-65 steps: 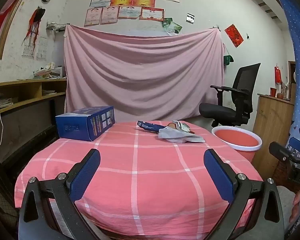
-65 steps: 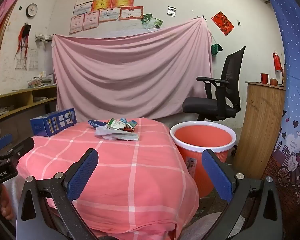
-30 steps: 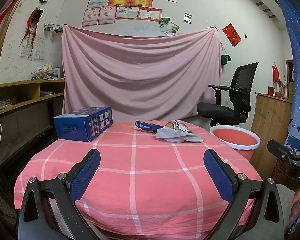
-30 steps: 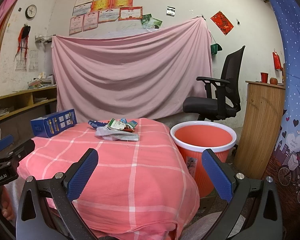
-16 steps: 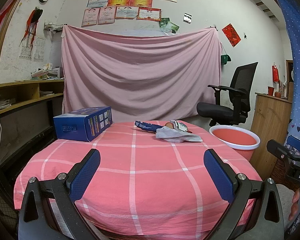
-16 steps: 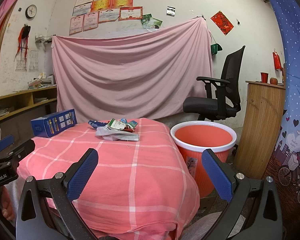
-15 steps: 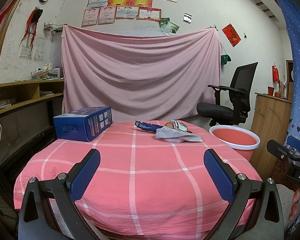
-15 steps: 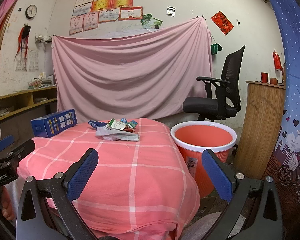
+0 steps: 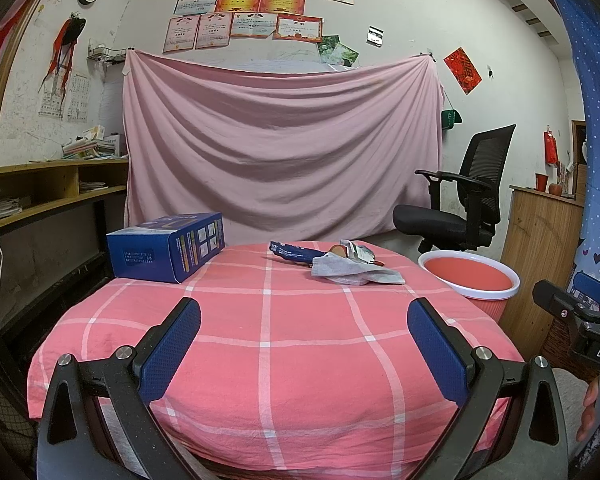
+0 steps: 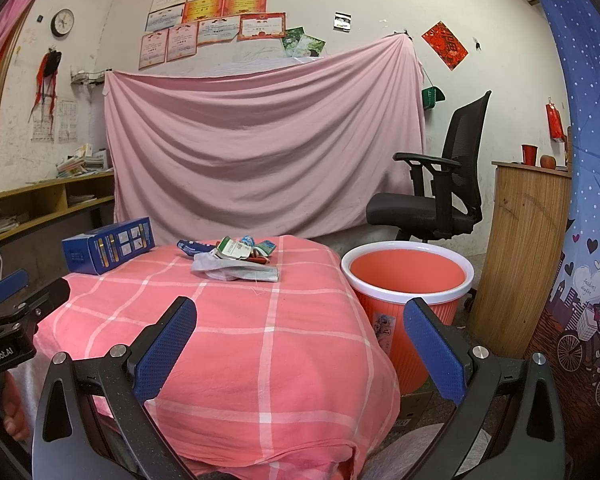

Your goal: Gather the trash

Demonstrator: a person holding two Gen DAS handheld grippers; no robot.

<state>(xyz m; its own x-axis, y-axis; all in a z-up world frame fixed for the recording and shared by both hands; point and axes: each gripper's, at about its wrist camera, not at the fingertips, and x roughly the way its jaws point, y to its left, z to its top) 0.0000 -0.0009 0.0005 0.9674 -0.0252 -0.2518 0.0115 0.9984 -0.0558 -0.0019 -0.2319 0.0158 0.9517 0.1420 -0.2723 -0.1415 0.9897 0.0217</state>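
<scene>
A table under a pink checked tablecloth (image 9: 300,344) fills the room's middle, backed by a pink sheet (image 9: 284,152) hung on the wall. The trash pile (image 9: 340,262) of wrappers and grey tissue lies at its far side, near a blue box (image 9: 168,246). An orange bucket (image 10: 406,280) stands beside the table. The left gripper (image 9: 303,320) and right gripper (image 10: 300,318) hover with fingers spread, holding nothing.
</scene>
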